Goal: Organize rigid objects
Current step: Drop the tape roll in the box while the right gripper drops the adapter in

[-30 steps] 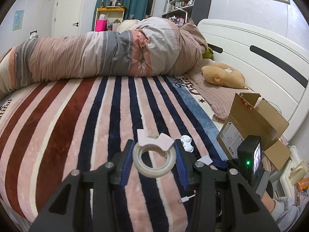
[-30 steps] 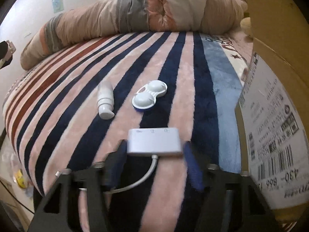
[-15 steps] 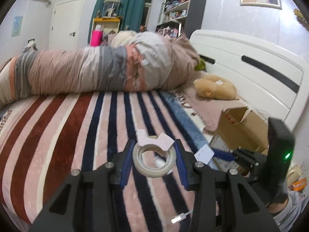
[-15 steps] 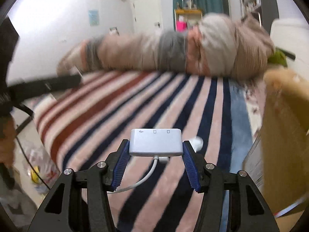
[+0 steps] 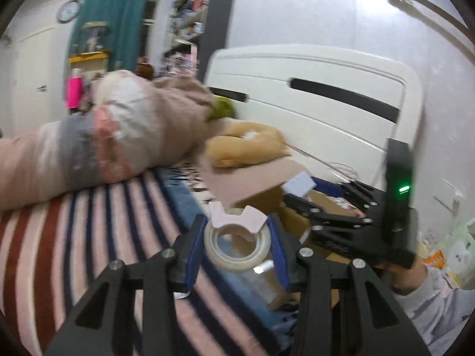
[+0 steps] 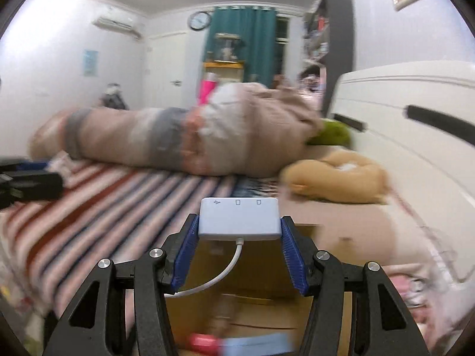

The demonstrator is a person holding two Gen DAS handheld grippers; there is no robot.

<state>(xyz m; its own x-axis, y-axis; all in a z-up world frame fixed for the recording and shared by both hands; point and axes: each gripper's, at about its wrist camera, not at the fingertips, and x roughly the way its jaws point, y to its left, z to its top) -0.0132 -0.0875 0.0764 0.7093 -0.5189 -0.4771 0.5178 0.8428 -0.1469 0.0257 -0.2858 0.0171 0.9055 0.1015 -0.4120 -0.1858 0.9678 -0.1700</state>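
We see a bedroom from two cameras, one on each handheld gripper, and both views are smeared by motion. In the left wrist view, the left gripper (image 5: 237, 234) is clamped on a roll of clear tape (image 5: 237, 244) with a pale pink cutter tab on top; the blue finger pads (image 5: 194, 252) press the roll from both sides, and it hangs in the air over the edge of the striped blanket (image 5: 89, 231). Only this view shows the right gripper (image 5: 299, 194) from outside, a black frame with a green light, reaching over the open cardboard box (image 5: 297, 222) beside the bed, with a white adapter (image 5: 299, 184) at its tip and the person's sleeve low at the right. In the right wrist view, the right gripper (image 6: 239, 231) is closed on that white adapter (image 6: 239, 218), a flat hub with three port icons on its face; its white cable (image 6: 219, 273) loops down between the fingers. Only this view looks down into the cardboard box (image 6: 252, 267), directly beneath the adapter, where a blurred pink and pale blue object (image 6: 237, 342) lies at the bottom. Both views share the rolled duvet (image 6: 178, 142), a tan plush toy (image 6: 335, 178) and the white headboard (image 6: 415, 136). The left gripper (image 6: 26, 178) appears here only as a dark shape at the left edge.
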